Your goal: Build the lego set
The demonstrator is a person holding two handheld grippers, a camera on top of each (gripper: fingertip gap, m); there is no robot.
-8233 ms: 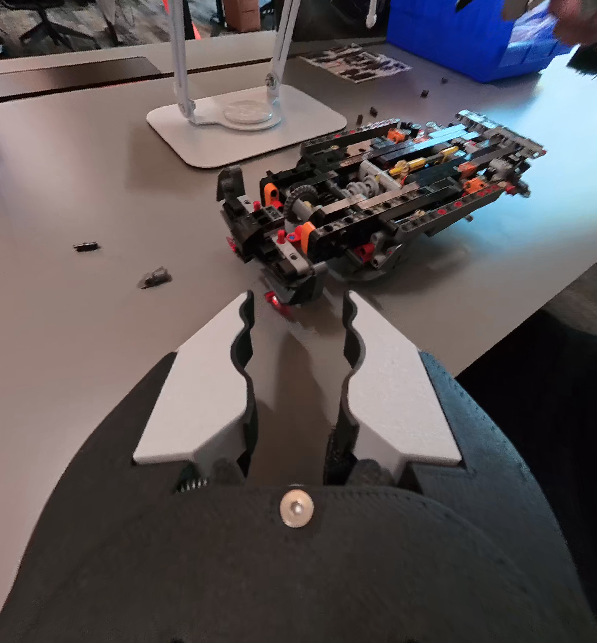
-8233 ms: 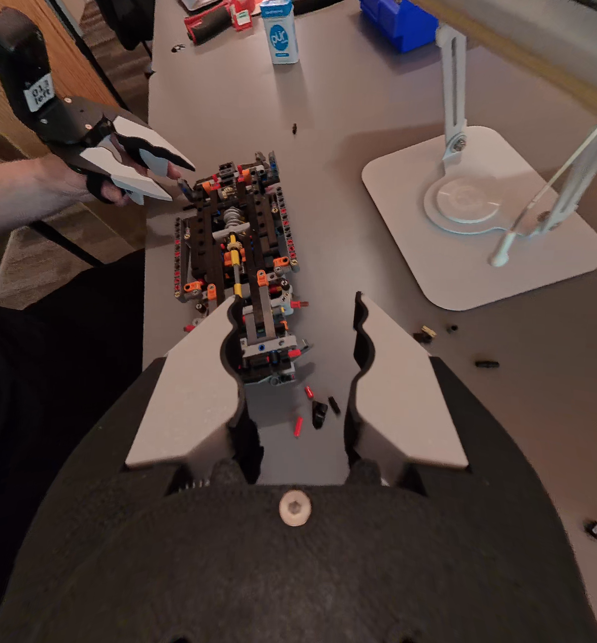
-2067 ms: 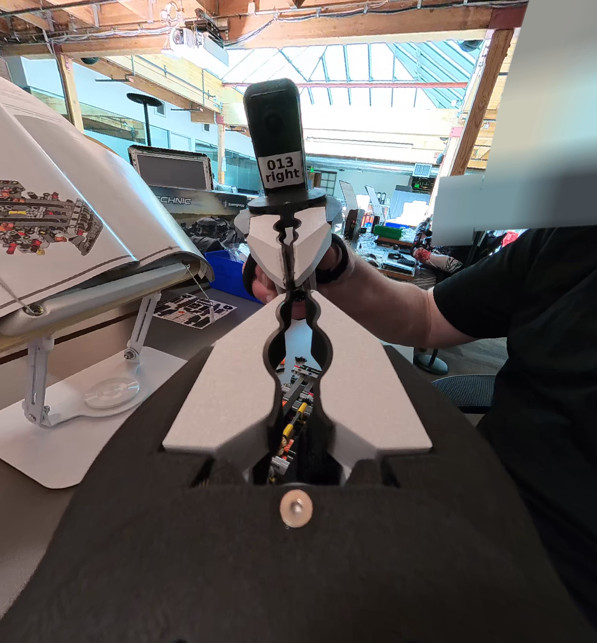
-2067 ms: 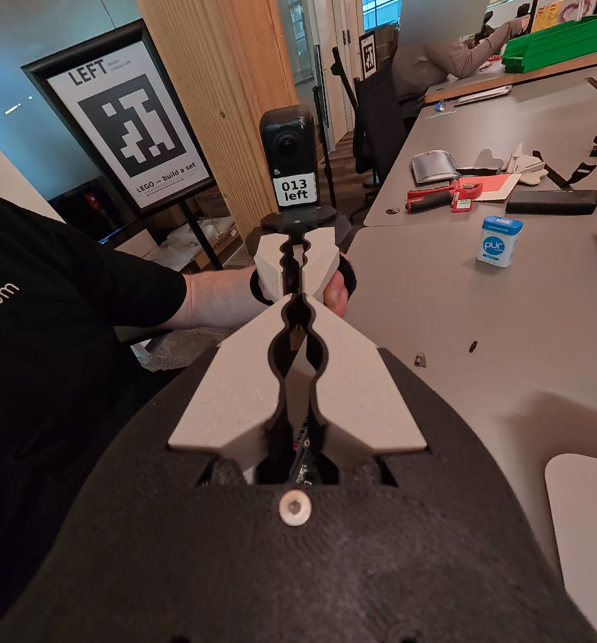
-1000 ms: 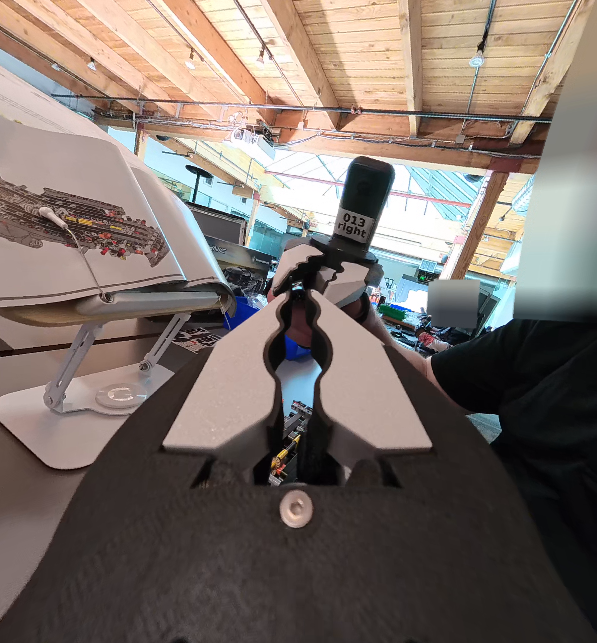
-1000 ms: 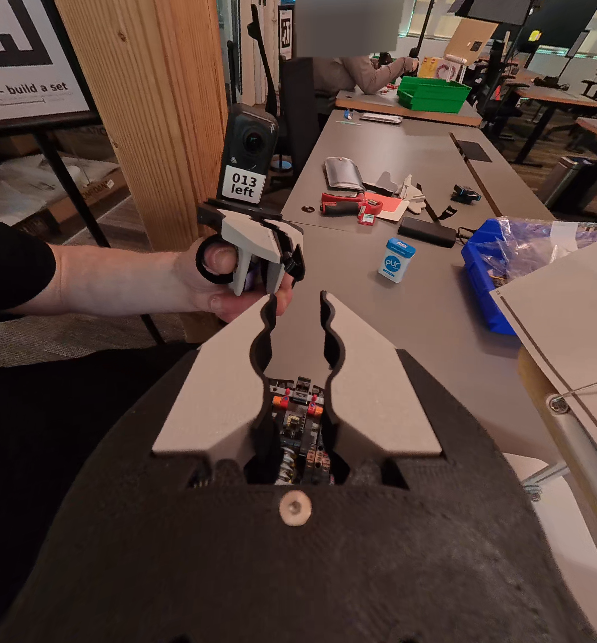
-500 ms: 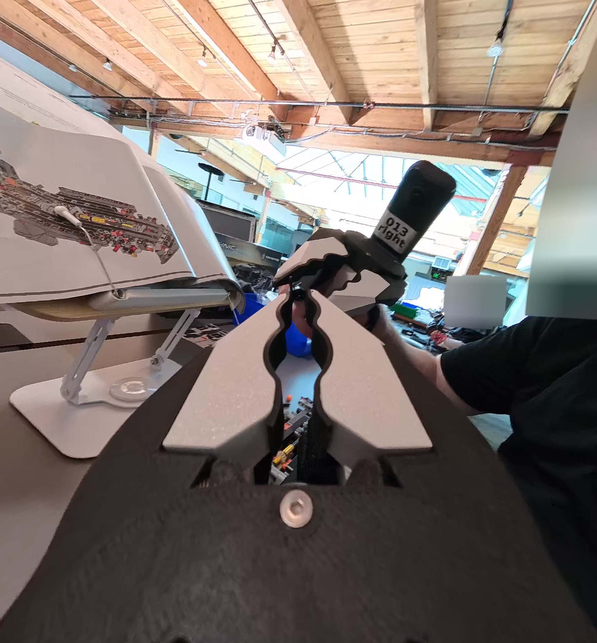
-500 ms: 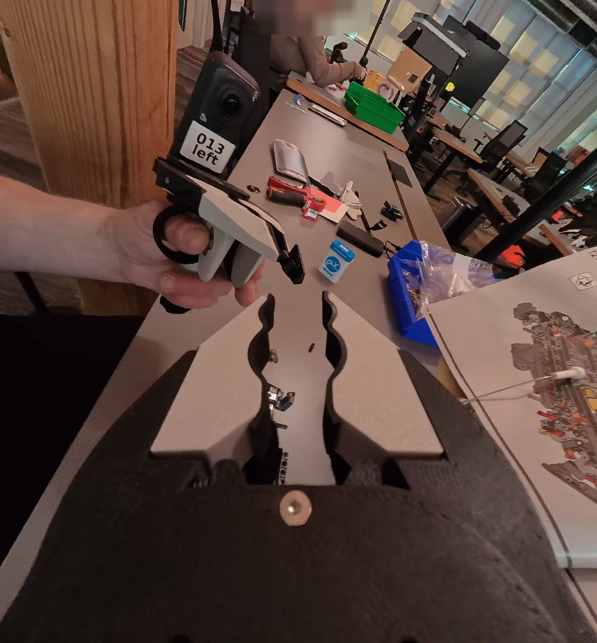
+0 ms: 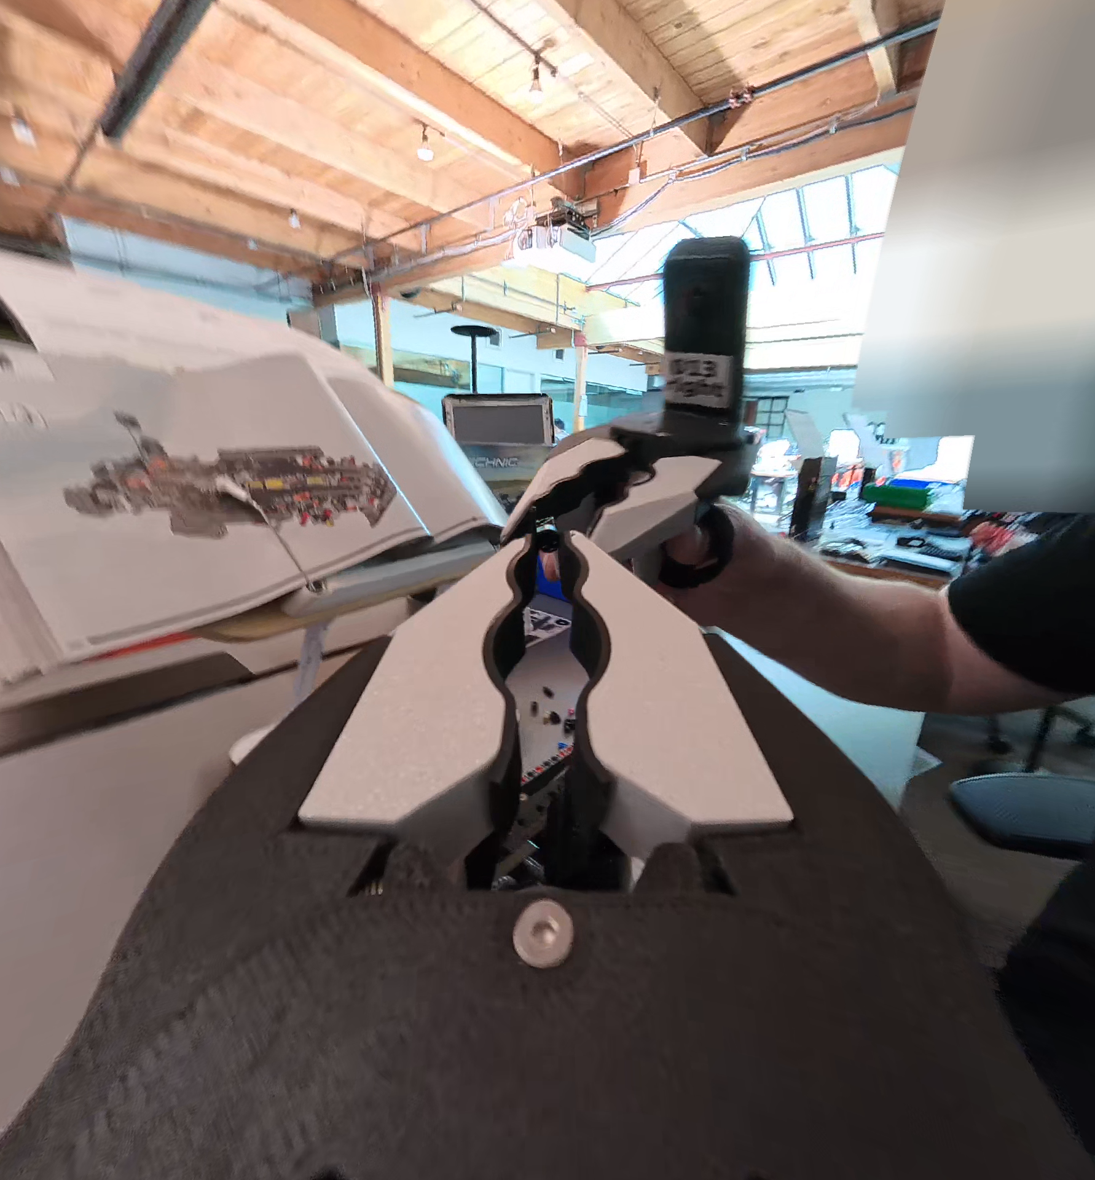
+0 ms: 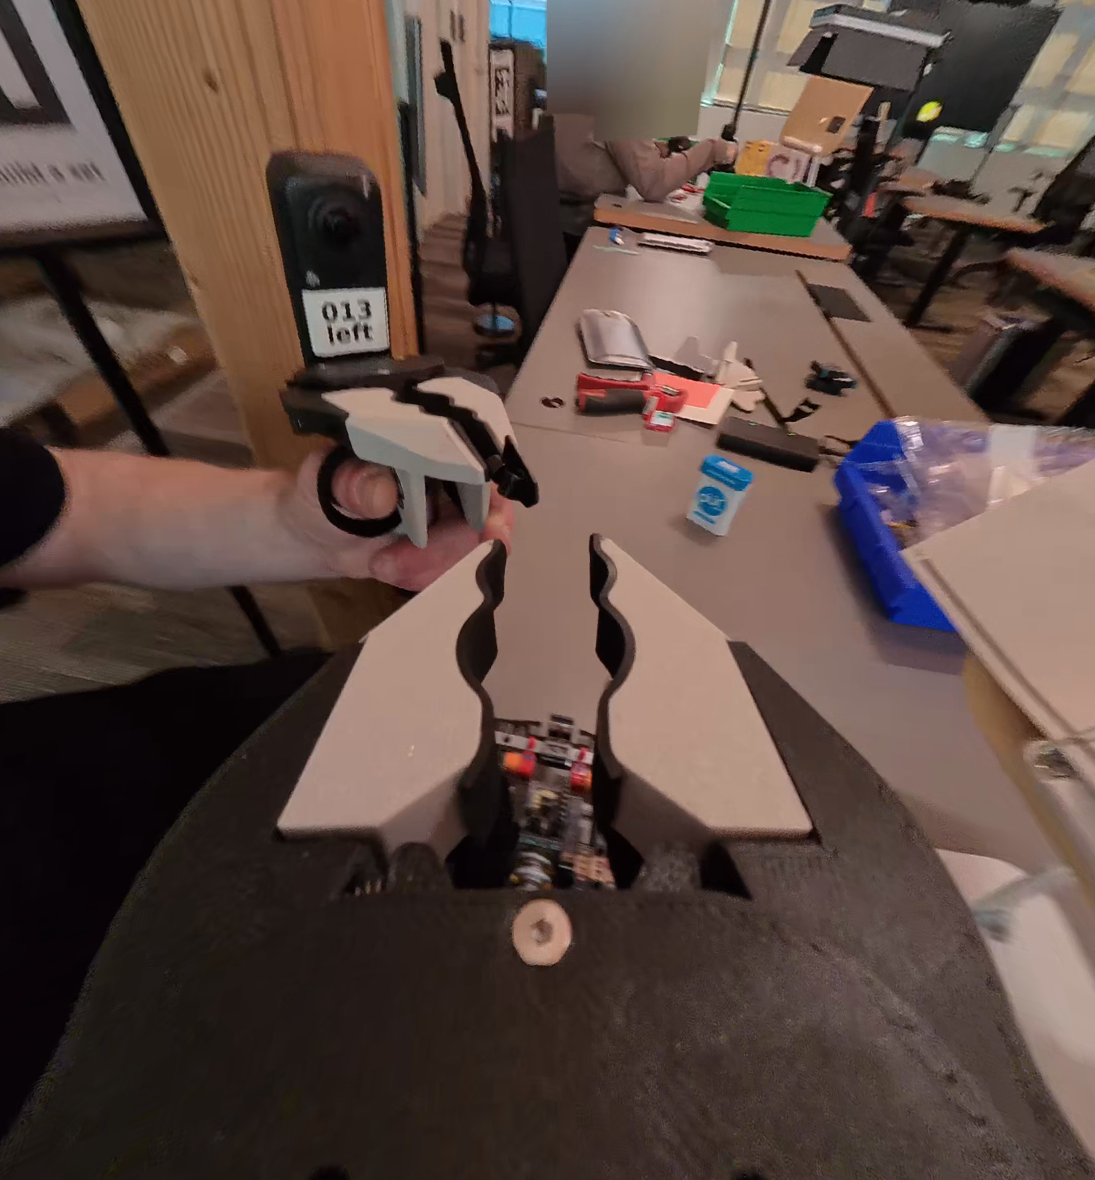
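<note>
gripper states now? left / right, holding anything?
Left gripper: shut on a small black piece pinched at its tips.
Right gripper: open, nothing between its fingers; the lego model lies below it.

Pale grey wavy-edged fingers (image 9: 443, 696) on black textured mounts, one silver screw (image 9: 542, 942) each. Black camera (image 10: 334, 255) with white sticker atop the left claw (image 10: 519, 491). Black short sleeve (image 9: 1043, 613).

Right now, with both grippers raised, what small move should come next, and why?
Probably lower the left gripper toward the model: it is shut on a small black piece in the air, while the right gripper is open and empty, with the model below.
</note>
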